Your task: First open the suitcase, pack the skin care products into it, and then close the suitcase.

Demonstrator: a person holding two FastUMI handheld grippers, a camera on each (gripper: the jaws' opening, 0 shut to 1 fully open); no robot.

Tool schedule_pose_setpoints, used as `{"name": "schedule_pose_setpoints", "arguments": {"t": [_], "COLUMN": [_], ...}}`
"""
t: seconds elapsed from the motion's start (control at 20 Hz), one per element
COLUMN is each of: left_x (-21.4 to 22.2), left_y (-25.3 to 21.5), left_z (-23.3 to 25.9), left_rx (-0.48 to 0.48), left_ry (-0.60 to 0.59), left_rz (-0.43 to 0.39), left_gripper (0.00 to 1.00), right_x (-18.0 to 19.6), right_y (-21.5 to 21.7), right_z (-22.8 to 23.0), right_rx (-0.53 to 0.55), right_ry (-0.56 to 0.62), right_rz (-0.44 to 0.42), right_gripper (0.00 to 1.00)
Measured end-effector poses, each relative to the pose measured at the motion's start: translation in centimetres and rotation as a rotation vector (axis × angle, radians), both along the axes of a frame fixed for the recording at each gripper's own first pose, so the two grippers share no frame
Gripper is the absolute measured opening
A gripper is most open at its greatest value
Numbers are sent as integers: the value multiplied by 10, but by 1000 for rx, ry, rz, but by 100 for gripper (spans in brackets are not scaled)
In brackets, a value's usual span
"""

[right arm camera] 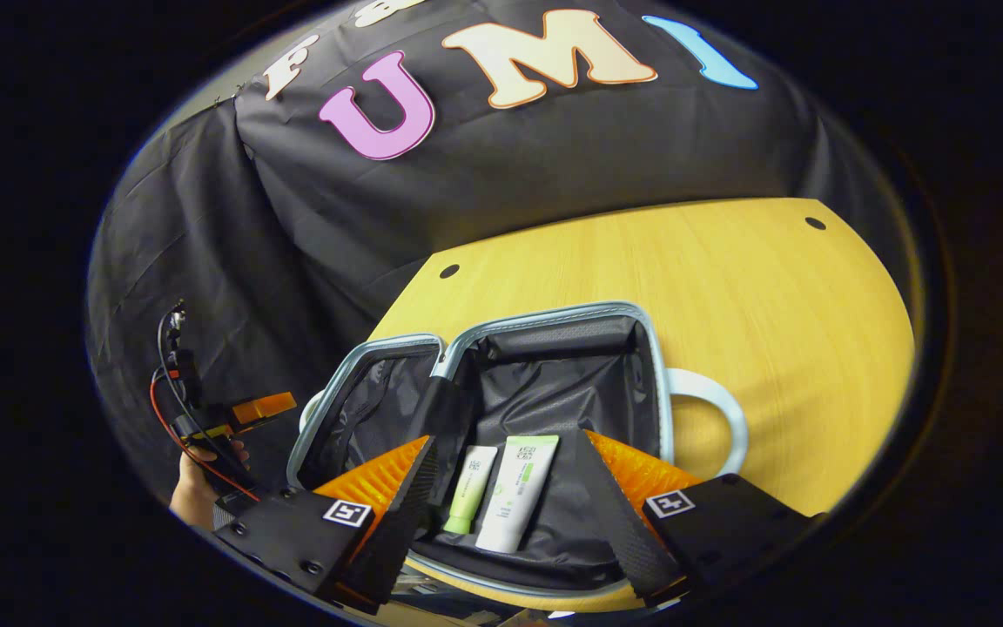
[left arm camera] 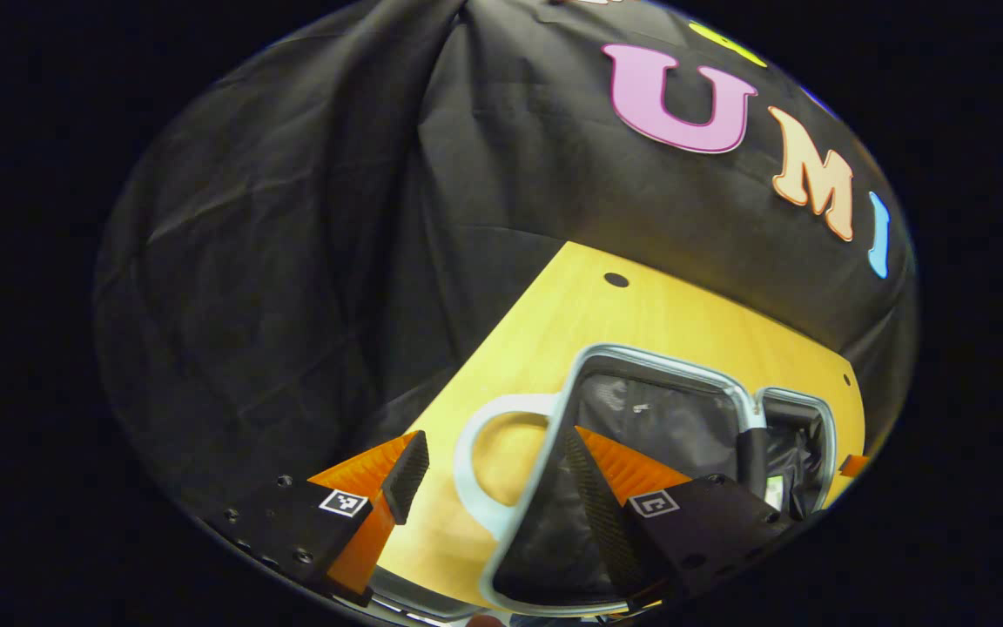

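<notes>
With 2 tubes (right arm camera: 501, 492) lying in the open suitcase (right arm camera: 554, 383), both tools, right (right arm camera: 501, 505) and left (left arm camera: 493, 488), gaped empty; closing seemed next.

- The suitcase (right arm camera: 554, 383) lay open, its lined compartment open from above.
- Two tubes (right arm camera: 501, 492) lay together on the lining.
- The table (right arm camera: 771, 296) right of it was bare.
</notes>
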State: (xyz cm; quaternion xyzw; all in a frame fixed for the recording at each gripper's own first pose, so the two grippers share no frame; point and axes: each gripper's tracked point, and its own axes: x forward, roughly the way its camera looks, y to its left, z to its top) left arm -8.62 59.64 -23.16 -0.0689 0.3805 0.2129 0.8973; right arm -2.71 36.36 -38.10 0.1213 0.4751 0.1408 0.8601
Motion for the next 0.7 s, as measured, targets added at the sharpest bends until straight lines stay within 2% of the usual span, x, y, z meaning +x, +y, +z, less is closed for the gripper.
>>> {"name": "schedule_pose_setpoints", "arguments": {"t": [0.15,0.3,0.5,0.6,0.65,0.7], "left_x": [1,3,3,0,1,4], "left_y": [12,20,23,21,17,15], "left_z": [-20,-40,-68,-77,-81,-81], "left_rx": [-44,-90,-149,-176,-182,-187], "left_ry": [46,83,134,158,169,163], "left_rz": [8,-15,13,14,5,-6], "left_gripper": [93,87,66,41,34,31], "right_x": [-5,-9,-10,-10,-10,-11], "right_y": [-19,-31,-42,-46,-48,-51], "right_z": [1,4,11,13,14,14], "right_rx": [-36,-49,-75,-80,-80,-83], "right_ry": [-5,-6,-37,-46,-51,-51], "right_rz": [-39,-79,-88,-98,-105,-109], "right_gripper": [98,98,98,98,98,98]}}
